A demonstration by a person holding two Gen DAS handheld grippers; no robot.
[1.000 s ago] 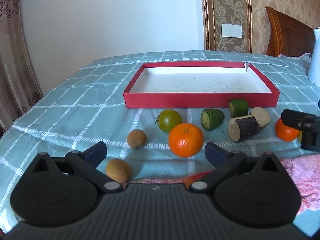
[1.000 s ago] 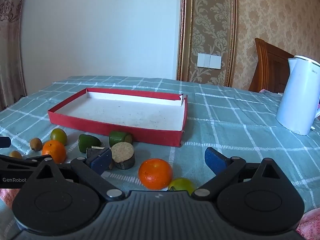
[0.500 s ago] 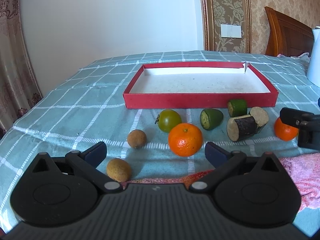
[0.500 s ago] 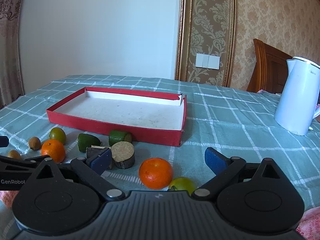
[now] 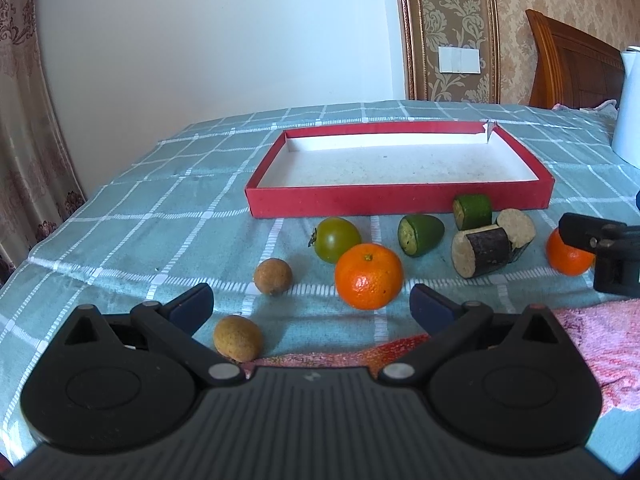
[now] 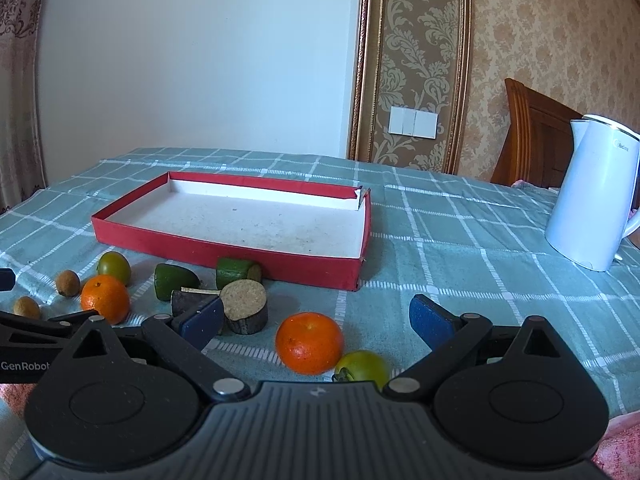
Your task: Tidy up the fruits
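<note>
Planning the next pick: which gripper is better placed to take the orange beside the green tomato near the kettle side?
Right. The right gripper is open with that orange directly between its fingers; the left gripper faces another orange.

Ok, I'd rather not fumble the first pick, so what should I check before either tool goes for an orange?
1. Left tool open: ok, fingers spread wide, nothing between them.
2. Right tool open: ok, also empty.
3. Near orange lined up with the left tool: ok, just ahead of the gap.
4. Second orange free to grasp: not ok, a green fruit sits right against it.
5. Red tray has room: ok, nothing inside.
6. Tools clear of each other: cannot tell, the right tool's finger is close beside the left tool.
</note>
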